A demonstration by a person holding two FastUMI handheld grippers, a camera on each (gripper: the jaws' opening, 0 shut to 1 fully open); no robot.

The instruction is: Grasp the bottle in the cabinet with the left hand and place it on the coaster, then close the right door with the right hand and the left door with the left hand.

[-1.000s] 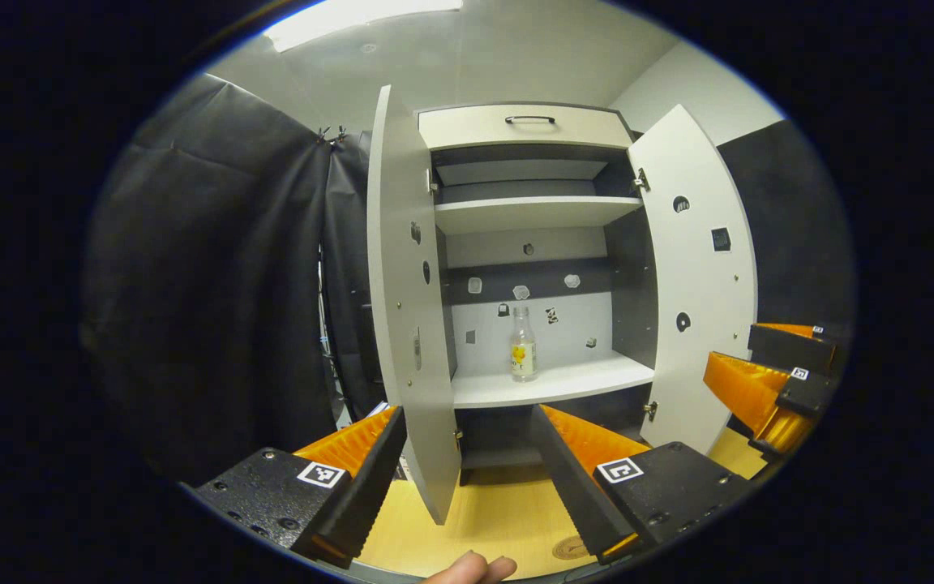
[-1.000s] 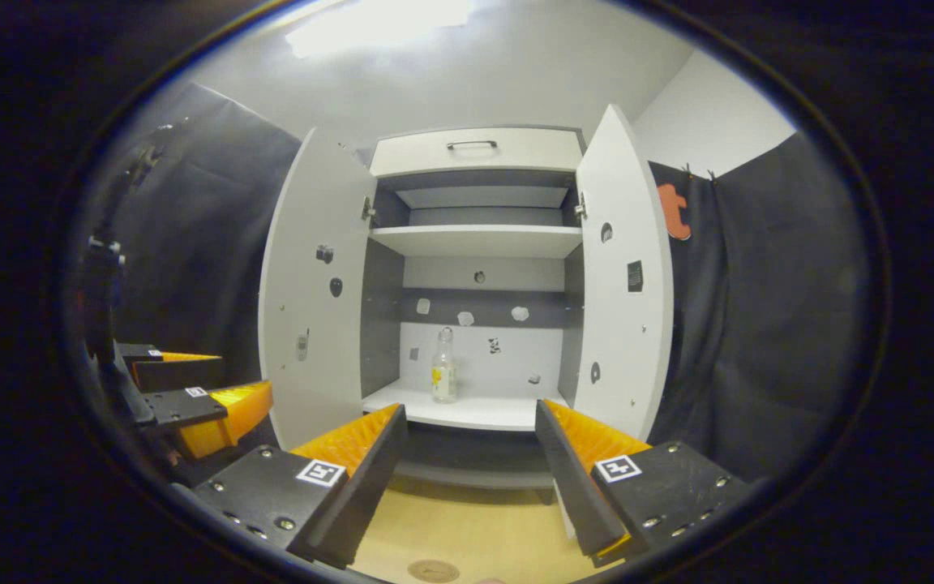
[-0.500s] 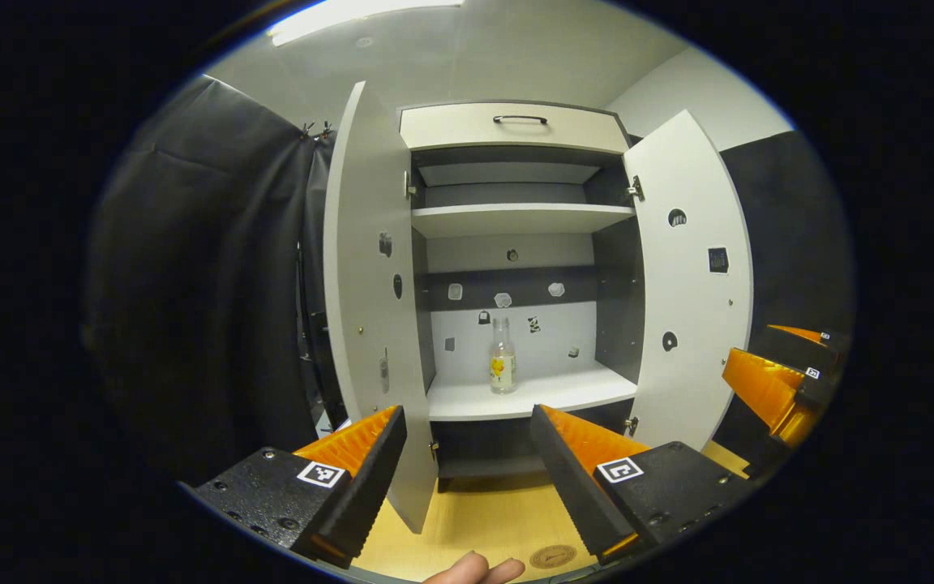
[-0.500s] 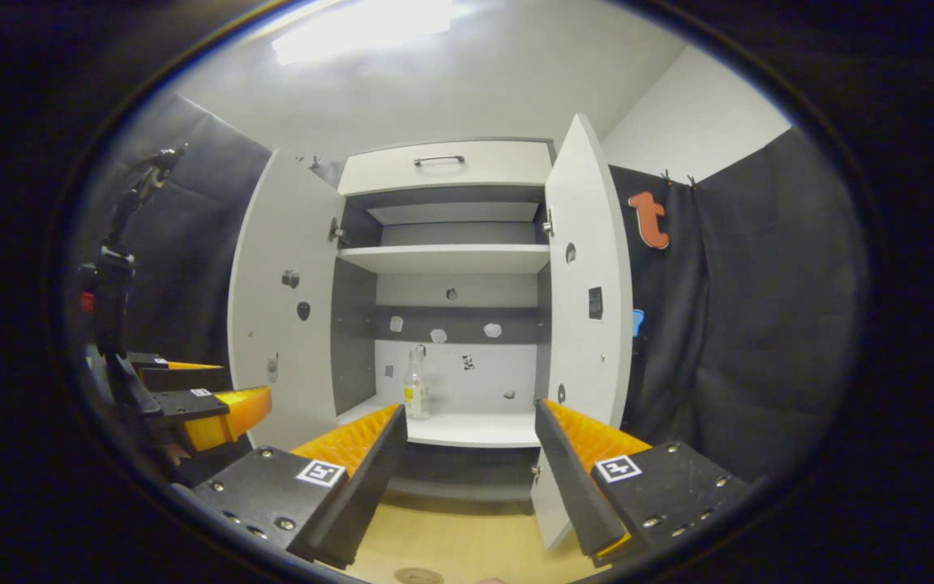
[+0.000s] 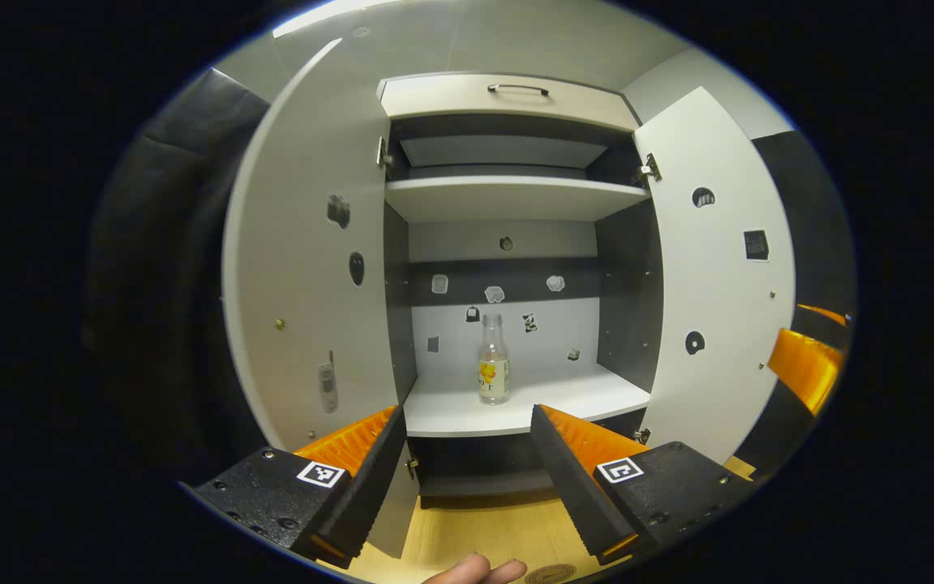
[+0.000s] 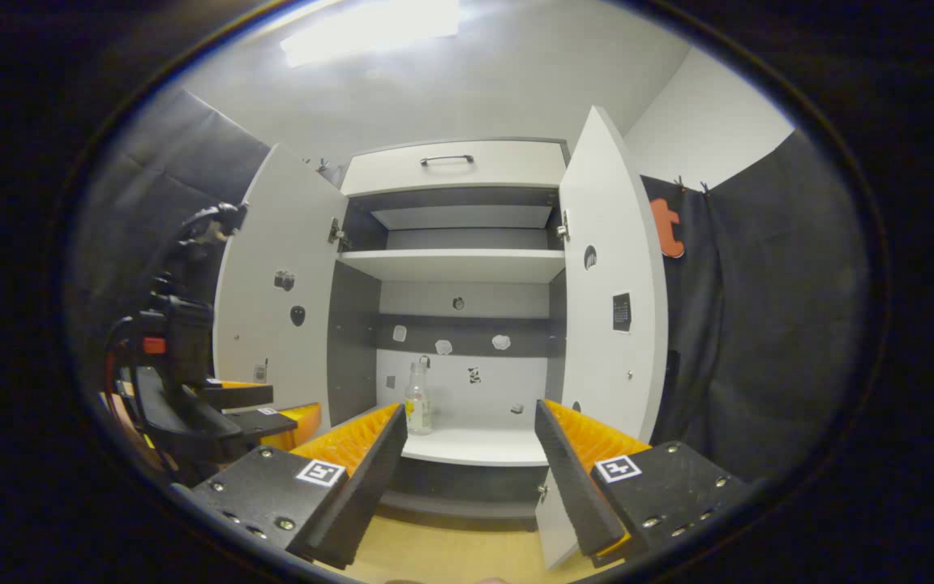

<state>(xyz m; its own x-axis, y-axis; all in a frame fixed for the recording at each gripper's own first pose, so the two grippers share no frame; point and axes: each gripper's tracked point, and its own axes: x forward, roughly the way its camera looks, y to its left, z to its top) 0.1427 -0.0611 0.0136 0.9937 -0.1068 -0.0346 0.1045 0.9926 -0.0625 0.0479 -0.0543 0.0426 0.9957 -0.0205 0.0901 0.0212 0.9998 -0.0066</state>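
While left gripper (image 5: 467,454) fingers sit spread, empty: drive straight at bottle (image 5: 494,365), 12 o'clock, clamp body below neck, w/o nudging.

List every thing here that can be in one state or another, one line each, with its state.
Clear glass bottle with yellow label: upright on the lower shelf, ungrasped.
White left cabinet door: open.
White right cabinet door: open.
White top drawer with dark handle: shut.
Left gripper: open, empty, short of the shelf.
Right gripper: open, empty.
Round coaster: bare, on the wooden surface.
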